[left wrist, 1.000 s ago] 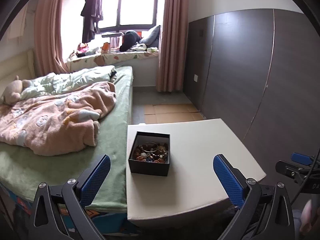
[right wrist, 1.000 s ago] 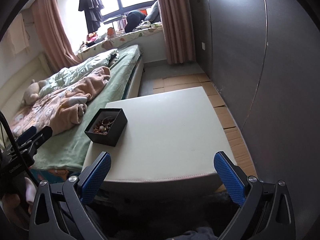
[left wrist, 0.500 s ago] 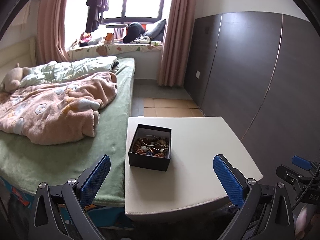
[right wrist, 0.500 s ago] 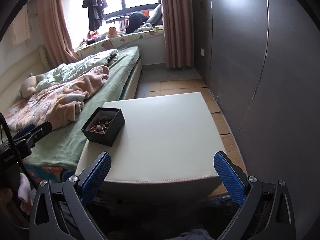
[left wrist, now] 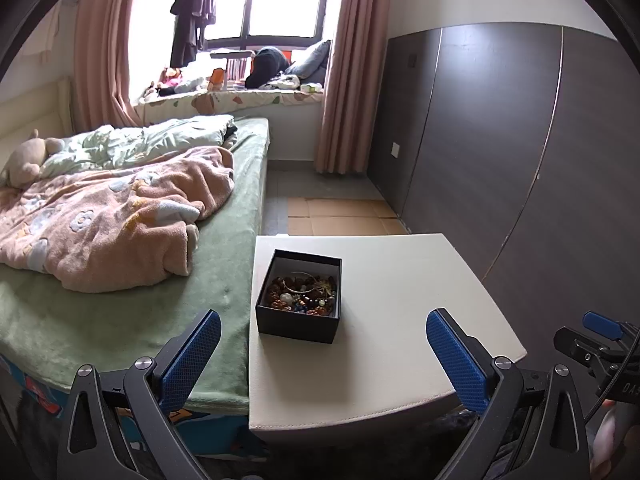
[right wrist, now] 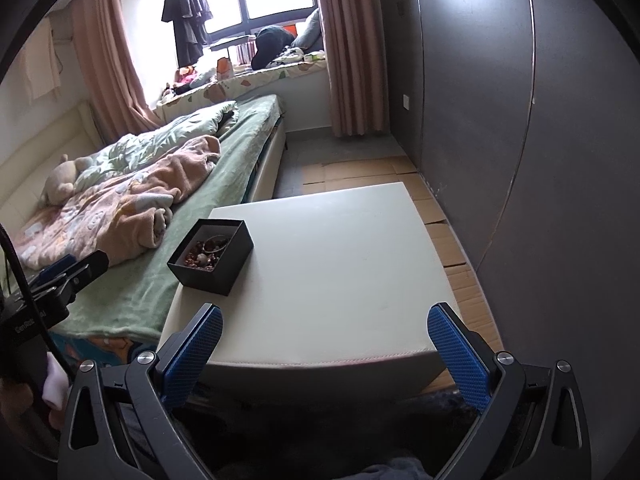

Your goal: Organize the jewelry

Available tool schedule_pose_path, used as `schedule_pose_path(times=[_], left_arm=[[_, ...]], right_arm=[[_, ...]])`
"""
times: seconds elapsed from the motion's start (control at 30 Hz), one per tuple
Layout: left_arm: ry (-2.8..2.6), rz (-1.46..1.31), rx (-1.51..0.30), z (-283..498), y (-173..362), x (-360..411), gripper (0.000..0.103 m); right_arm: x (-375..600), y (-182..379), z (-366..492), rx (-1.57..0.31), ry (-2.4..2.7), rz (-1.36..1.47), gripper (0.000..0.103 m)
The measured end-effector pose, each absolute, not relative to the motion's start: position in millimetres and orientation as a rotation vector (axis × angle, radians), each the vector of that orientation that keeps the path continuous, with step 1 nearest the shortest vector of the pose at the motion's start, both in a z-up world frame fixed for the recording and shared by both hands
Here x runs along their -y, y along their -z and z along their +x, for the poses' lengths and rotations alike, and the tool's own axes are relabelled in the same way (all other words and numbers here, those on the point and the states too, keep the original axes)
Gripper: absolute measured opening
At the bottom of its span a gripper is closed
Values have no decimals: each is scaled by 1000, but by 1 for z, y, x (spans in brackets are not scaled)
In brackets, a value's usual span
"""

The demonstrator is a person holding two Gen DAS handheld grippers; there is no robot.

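Jewelry: mixed lot of small beads, brown and reddish with a few pale and blue pieces, plus a thin wire-like hoop; heaped loose, individual items too small to tell apart.
Container: black box, square, lidless, matte card-like walls with a pale inner lining; stands on the left part of the table, near the edge beside the bed.
Table: cream-white, smooth, leather-like top with rounded corners and a stitched seam along the near edge.
Bed: green plush cover; pink fleecy blanket with flower pattern, crumpled.
Left gripper: black frame, blue cross-hatched pads; jaws spread wide, holding nothing, touching nothing. Box lies ahead of it, between the line of the two fingers, nearer the left one, apart from both.
Right gripper: same build, spread wide, empty, at the near table edge. Box lies ahead and to its left, well apart.
Surround: dark grey wall panels, pink curtains, cardboard sheets on the floor.
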State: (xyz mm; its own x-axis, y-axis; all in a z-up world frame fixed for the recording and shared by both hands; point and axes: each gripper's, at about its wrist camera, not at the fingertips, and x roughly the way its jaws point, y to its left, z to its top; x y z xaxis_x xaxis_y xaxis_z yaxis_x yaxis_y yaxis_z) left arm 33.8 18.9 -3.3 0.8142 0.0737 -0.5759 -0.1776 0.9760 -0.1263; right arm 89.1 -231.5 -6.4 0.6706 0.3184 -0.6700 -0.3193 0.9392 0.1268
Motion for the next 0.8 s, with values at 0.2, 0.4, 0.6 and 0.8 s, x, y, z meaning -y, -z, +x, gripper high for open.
schedule_pose_path(times=[0.2, 0.4, 0.6, 0.8], left_arm=[[-148, -169, -602, 32, 3, -19, 103], [-149, -149, -595, 30, 2, -16, 103], [-148, -148, -600, 32, 2, -16, 103], [-150, -150, -602, 33, 2, -17, 103]], right_arm=[[232, 7, 90, -756, -358, 0, 103], [232, 6, 90, -765, -360, 8, 103], [231, 6, 92, -772, -355, 16, 103], [232, 6, 93, -776, -346, 37, 103]])
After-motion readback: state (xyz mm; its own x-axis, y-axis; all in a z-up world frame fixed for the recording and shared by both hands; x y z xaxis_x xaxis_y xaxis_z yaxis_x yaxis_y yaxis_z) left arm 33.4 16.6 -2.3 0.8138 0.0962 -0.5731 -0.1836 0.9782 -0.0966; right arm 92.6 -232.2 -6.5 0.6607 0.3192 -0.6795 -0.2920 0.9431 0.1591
